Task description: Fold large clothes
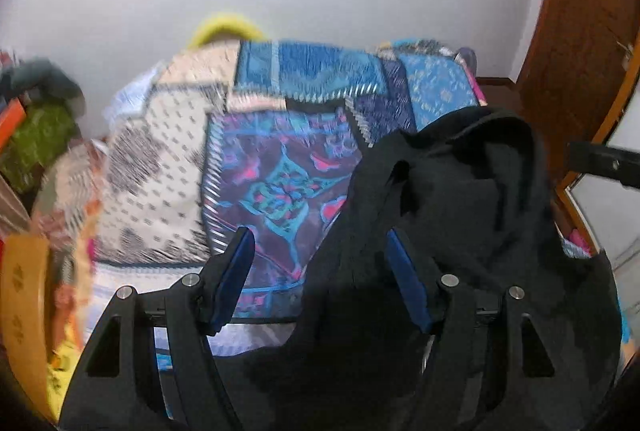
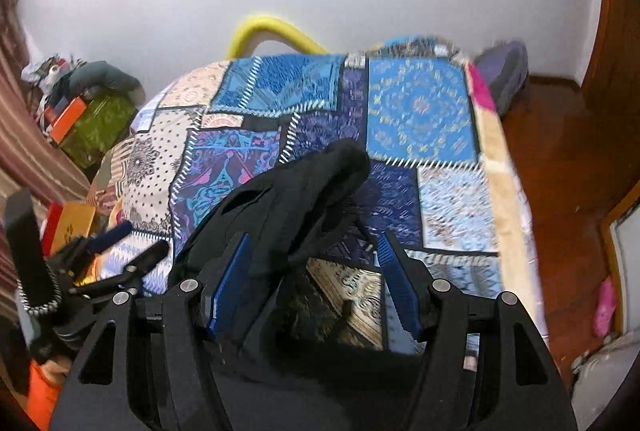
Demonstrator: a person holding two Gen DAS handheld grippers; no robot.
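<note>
While bunched into dark folds, black garment (image 2: 288,199) lies on patchwork bedspread (image 2: 420,111).

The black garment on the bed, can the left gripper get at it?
Probably yes. The left gripper is open right over the black garment, with its right finger already against the cloth. Nothing lies between them on the patchwork bedspread; the picture is blurred, so I can't be sure.

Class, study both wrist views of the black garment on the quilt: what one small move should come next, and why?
Probably lower the left gripper and close on the black garment. Both grippers stand open with cloth lying loose between the fingers, and the garment sits bunched on the quilt, so it needs gripping before spreading. The right gripper could follow.
</note>
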